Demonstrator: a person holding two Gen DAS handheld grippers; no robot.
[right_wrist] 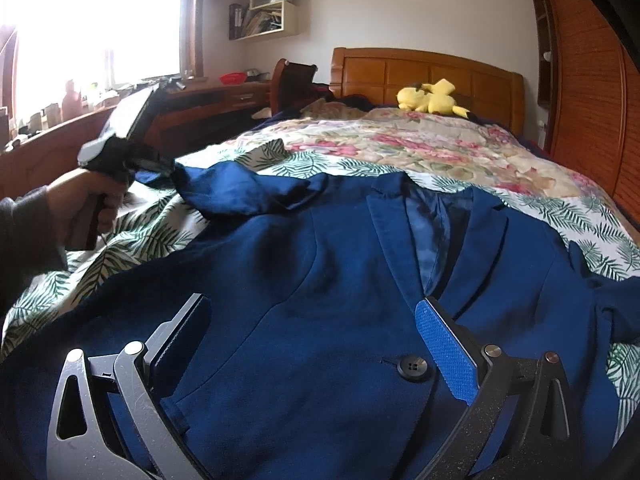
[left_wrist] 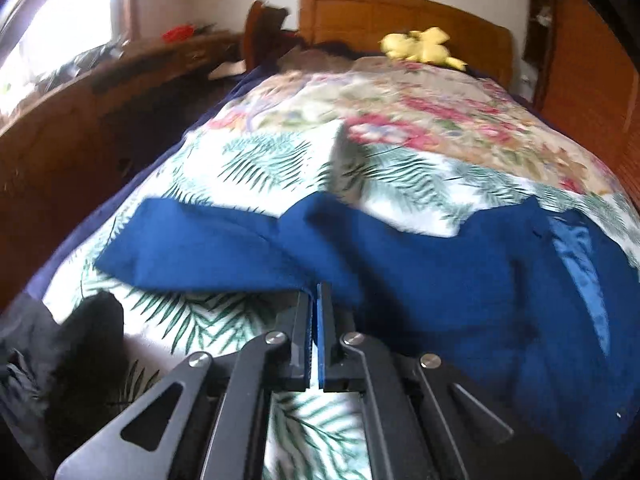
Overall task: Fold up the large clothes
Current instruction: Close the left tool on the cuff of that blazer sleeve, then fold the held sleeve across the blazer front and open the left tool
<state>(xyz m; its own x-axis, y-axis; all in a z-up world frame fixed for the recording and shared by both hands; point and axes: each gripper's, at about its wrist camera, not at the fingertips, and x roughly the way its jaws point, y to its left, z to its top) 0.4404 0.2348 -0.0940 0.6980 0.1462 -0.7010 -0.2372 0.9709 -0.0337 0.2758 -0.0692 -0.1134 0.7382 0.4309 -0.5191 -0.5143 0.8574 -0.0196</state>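
Blue jacket (right_wrist: 320, 280) lies face up on the bed (right_wrist: 460, 152), spread over a leaf-print sheet (right_wrist: 132, 240) with a floral quilt (right_wrist: 420, 148) further up toward the wooden headboard (right_wrist: 428, 68). Lapels open; one black button (right_wrist: 413, 367) shows near the front edge.

Left gripper (left_wrist: 315, 292): I see the jaws pressed together with blue cloth pinched at the tips. From the right wrist view I can see the same gripper (right_wrist: 168, 168) in the person's hand (right_wrist: 86, 204), clamped on the end of the jacket's sleeve (right_wrist: 240, 192), which rises off the sheet toward it. Left wrist picture is blurred, so I cannot read how much cloth sits between the pads.

Right gripper (right_wrist: 316, 320): jaws stand wide apart, hovering over the jacket's front panel. One pad is blue and textured, the other finger (right_wrist: 188, 328) is dark. I cannot tell whether the tips touch the cloth; nothing is pinched between them.

Other items: a yellow plush toy (right_wrist: 430, 98) rests at the head of the bed, just before the headboard. A dark garment (left_wrist: 80, 344) lies at the near left edge of the bed in the left wrist view. Bright window (right_wrist: 96, 20) on the left wall, with a wooden desk (right_wrist: 208, 100) beneath it.
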